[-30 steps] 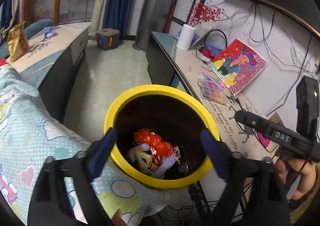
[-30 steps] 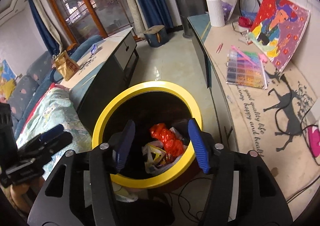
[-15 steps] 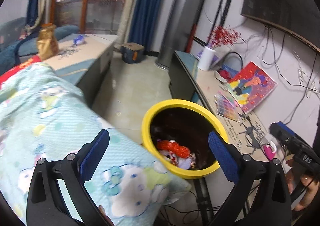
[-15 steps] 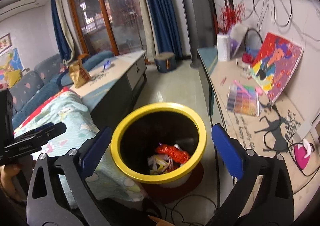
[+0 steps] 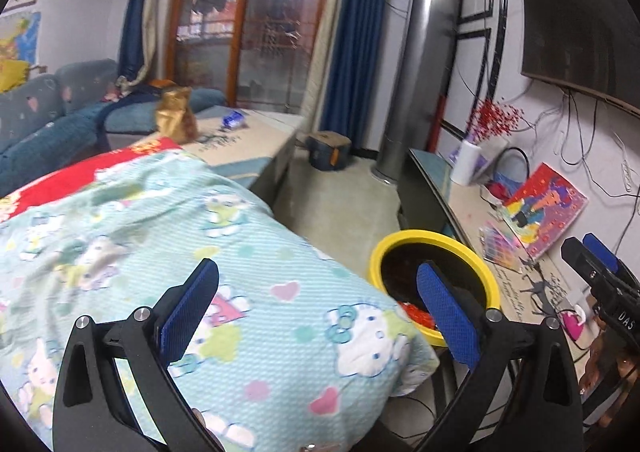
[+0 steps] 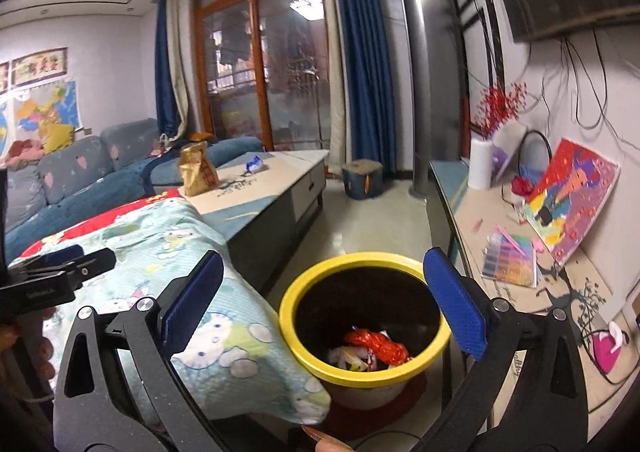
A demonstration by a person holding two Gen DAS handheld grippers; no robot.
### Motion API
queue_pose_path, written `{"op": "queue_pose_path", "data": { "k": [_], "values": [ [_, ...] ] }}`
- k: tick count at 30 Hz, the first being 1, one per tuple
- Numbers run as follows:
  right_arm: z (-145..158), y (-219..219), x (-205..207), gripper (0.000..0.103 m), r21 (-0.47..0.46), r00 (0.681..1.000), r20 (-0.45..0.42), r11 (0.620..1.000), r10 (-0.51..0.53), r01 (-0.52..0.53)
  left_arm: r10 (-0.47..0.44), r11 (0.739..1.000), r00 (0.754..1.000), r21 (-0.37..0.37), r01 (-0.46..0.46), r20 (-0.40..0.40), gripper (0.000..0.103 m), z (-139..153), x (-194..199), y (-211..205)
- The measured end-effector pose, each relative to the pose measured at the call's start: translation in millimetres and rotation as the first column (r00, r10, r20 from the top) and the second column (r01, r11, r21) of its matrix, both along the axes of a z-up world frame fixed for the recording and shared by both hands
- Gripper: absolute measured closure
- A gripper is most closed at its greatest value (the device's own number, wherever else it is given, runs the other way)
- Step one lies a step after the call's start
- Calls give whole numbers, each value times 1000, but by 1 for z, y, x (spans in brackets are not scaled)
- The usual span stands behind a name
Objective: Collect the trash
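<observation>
Both the left gripper point(image 5: 316, 304) and right gripper point(image 6: 320, 298) gape empty, and the gold snack bag point(image 6: 197, 169) stands upright far ahead-left on the coffee table point(image 6: 276, 172), nearer the left.

There is one yellow-rimmed bin point(image 6: 362, 322), and in it one red crumpled wrapper point(image 6: 376, 344) with perhaps two or three pale wrappers point(image 6: 348, 358); the heap is too tangled to count. On the low table point(image 6: 276, 168) stand one golden snack bag point(image 6: 197, 169) and one blue wrapper point(image 6: 253, 164). One white vase point(image 6: 480, 163), one painting point(image 6: 572, 198), one patterned blanket point(image 5: 200, 236).
</observation>
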State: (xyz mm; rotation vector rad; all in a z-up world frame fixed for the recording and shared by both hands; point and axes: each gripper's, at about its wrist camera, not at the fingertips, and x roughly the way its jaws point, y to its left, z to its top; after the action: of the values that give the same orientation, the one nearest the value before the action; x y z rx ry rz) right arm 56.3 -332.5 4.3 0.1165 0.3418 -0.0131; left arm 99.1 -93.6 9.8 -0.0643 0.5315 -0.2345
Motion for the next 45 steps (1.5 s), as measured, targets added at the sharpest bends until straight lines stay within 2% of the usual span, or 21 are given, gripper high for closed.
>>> {"op": "queue_pose_path", "data": {
  "k": [8, 13, 16, 22, 45],
  "values": [
    [-8, 42, -24, 11, -23, 995, 92, 999, 37, -35, 83, 996, 993, 10, -84, 79, 6, -3, -39, 32],
    [-18, 66, -40, 11, -96, 985, 168, 995, 45, -29, 93, 996, 989, -3, -93, 115, 6, -12, -62, 47],
    [-26, 76, -41, 11, -127, 986, 154, 991, 70, -50, 92, 996, 988, 0, -93, 124, 6, -15, -69, 52],
    [-33, 84, -41, 11, -101, 990, 119, 993, 79, -67, 100, 995, 988, -3, -100, 118, 6, -19, -70, 56],
    [-32, 82, -40, 11, -96, 991, 112, 994, 69, -59, 103, 995, 988, -5, -103, 118, 6, -18, -70, 57]
  ]
}}
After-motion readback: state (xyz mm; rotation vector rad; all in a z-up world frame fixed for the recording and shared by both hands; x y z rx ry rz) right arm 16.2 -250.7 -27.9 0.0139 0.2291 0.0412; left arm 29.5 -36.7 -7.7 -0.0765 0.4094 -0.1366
